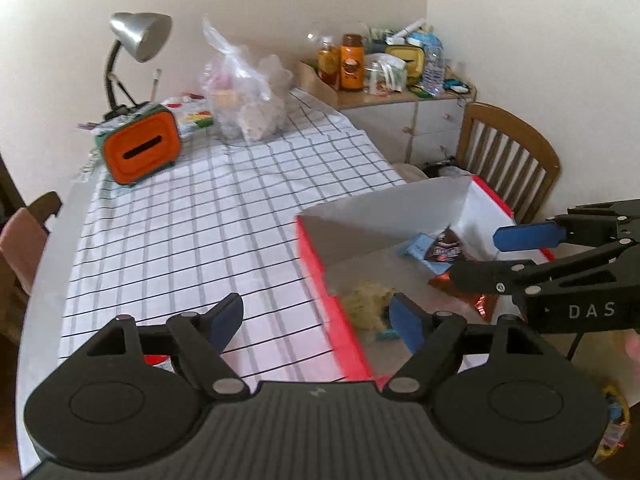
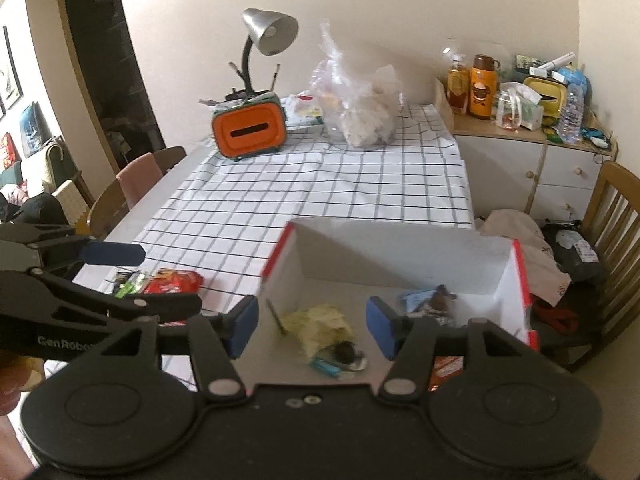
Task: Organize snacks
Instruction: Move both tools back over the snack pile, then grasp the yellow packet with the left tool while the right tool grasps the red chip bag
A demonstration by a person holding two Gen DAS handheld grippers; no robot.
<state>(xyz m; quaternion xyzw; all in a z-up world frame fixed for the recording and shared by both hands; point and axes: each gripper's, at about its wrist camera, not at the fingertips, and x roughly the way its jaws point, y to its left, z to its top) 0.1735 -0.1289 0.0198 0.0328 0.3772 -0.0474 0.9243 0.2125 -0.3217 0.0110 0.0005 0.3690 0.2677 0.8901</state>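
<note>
On the checked tablecloth [image 2: 320, 184], the red-and-white box [image 2: 520, 280] overhangs the cloth's near edge; a knock could shift it. Inside lie a yellow snack bag [image 2: 320, 326] and dark wrapper [image 1: 444, 248]. Red packets [image 2: 176, 282] remain outside. Right gripper [image 2: 312, 324] and left gripper [image 1: 316, 320] both stand apart, empty; crossing paths risks collision.

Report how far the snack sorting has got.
Done: several packets already lie in the red-and-white box, including a yellow packet and a dark brown one. In hand: nothing; the left gripper and right gripper are both open. Left: a red packet and green ones beside it on the checked cloth.
</note>
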